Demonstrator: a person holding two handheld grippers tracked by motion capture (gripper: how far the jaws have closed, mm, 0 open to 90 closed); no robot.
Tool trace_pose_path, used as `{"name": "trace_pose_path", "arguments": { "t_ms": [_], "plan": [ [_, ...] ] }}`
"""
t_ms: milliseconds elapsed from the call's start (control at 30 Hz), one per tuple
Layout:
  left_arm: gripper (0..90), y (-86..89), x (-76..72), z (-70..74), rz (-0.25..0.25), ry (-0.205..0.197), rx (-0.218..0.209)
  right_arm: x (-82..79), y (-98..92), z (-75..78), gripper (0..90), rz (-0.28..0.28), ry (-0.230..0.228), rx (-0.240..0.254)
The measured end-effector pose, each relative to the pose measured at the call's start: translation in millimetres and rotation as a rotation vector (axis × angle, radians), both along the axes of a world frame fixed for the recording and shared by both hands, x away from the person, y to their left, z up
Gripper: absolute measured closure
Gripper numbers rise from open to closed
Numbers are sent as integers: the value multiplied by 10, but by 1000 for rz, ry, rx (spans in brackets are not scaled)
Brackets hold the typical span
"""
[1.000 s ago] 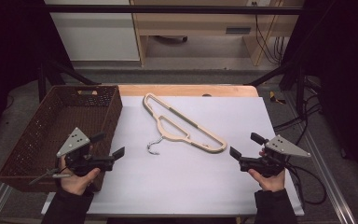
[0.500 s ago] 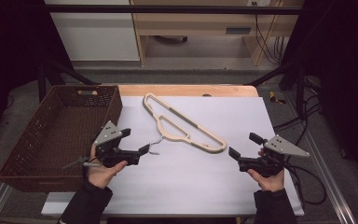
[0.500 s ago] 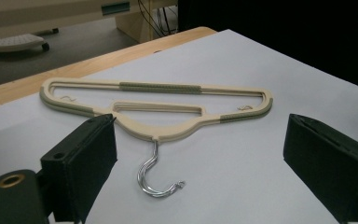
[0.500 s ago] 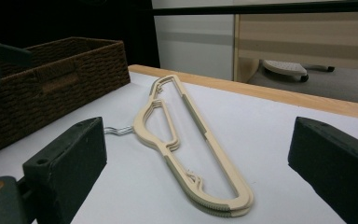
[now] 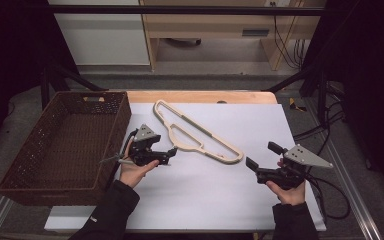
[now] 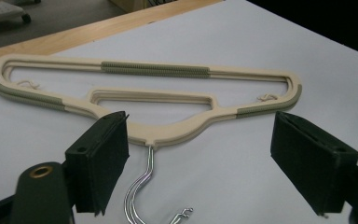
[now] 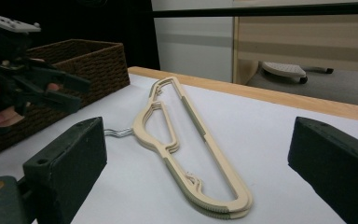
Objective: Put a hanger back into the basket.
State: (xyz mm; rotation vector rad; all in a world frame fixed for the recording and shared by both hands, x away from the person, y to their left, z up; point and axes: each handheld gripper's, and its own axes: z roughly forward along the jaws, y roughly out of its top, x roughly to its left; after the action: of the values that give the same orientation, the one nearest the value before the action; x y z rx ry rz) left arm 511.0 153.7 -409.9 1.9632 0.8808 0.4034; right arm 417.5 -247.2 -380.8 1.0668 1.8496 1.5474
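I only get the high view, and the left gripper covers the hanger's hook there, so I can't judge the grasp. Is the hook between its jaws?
Observer: Yes. In the left gripper view the metal hook lies between the jaws of the left gripper, which have just been closing. Neither pad touches it.
Operator: Is it a single hanger?
Observer: No. The right gripper view shows a stack of cream hangers, with layered edges.
Operator: And the right gripper?
Observer: The right gripper has its jaws wide open. It points at the stack but is well short of it.
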Motion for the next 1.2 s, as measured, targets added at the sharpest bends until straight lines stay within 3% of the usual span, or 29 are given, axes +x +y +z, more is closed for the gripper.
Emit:
{"name": "trace_pose_path", "arguments": {
  "t_ms": [100, 133, 333, 367, 467, 567, 833, 967, 1200],
  "plan": [
    [223, -23, 66, -69, 10, 17, 13, 4, 4, -5, 45, 4, 1, -4],
    [228, -40, 136, -142, 8, 43, 28, 7, 7, -9, 45, 2, 1, -8],
    [309, -80, 286, -321, 44, 66, 67, 11, 11, -11, 45, 1, 3, -5],
    [363, -90, 334, -376, 50, 72, 76, 11, 16, -15, 45, 2, 6, -6],
    [403, -91, 382, -443, 58, 81, 88, 16, 21, -20, 45, 2, 6, -9],
    [494, -88, 452, -563, 59, 116, 100, 21, 25, -28, 45, 2, 10, -12],
    [636, -96, 493, -636, 56, 133, 119, 25, 33, -35, 46, 5, 7, -14],
    [739, -90, 523, -664, 50, 141, 105, 27, 37, -38, 46, 11, 6, -13],
    [840, -108, 534, -684, 25, 146, 96, 34, 52, -49, 46, 11, 10, -14]
  ]
}}
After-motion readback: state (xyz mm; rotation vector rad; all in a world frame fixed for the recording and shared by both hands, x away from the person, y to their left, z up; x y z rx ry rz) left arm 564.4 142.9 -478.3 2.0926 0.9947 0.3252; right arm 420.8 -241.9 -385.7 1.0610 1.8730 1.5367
